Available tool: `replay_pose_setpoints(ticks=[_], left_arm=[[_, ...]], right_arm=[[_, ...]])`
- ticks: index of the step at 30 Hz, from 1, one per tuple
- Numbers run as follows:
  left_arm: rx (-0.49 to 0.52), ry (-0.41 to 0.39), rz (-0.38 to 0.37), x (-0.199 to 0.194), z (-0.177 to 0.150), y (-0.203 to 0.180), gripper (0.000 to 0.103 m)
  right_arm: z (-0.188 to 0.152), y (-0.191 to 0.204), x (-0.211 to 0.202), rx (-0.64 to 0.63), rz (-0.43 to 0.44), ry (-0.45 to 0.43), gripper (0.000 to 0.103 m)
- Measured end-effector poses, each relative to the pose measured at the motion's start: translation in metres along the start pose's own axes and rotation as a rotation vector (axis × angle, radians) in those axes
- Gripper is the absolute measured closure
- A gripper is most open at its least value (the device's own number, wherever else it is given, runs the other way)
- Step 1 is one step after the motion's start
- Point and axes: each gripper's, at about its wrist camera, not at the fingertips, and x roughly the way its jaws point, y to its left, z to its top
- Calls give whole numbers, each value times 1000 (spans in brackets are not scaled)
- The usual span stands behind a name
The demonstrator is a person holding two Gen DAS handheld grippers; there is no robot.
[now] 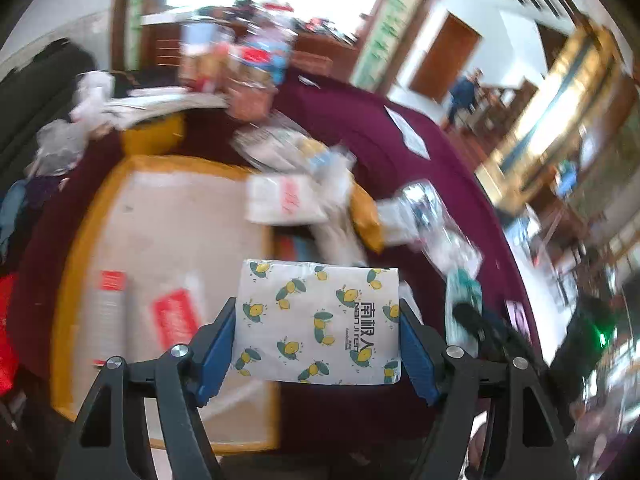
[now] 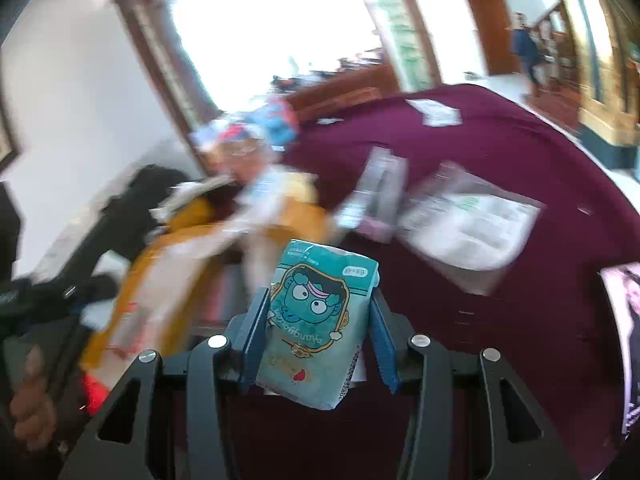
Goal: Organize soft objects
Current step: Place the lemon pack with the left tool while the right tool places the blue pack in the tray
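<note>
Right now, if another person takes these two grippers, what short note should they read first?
Left gripper: shut on the white lemon-print tissue pack, lifted above the cardboard box.
Right gripper: shut on the teal cartoon tissue pack, above the maroon tablecloth.
Done: both packs picked up.
Left: place both; more soft packets lie loose on the cloth. Where they belong is not visible.

Round table under a maroon cloth point(image 1: 360, 120), open cardboard box point(image 1: 168, 240) at its left part, clear plastic packets point(image 2: 468, 224) lying flat on the cloth, small white paper slip point(image 1: 408, 132) near the far edge, items blurred
</note>
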Motion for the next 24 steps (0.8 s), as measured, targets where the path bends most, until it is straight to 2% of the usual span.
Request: replay_pose_setpoints(ticks=[3, 5, 8, 16, 24], left_arm=[[-72, -22, 27, -7, 9, 28, 25], [-121, -23, 38, -6, 16, 47, 26], [-177, 0, 25, 2, 25, 72, 26], [-217, 28, 56, 30, 57, 114, 25], [-256, 112, 88, 76, 73, 145, 25]], right_arm=[[5, 34, 12, -62, 142, 53, 57], [6, 54, 24, -104, 196, 90, 56], [6, 82, 46, -157, 233, 138, 56], [8, 148, 107, -284, 241, 247, 56], [8, 176, 159, -320, 185, 306, 56]])
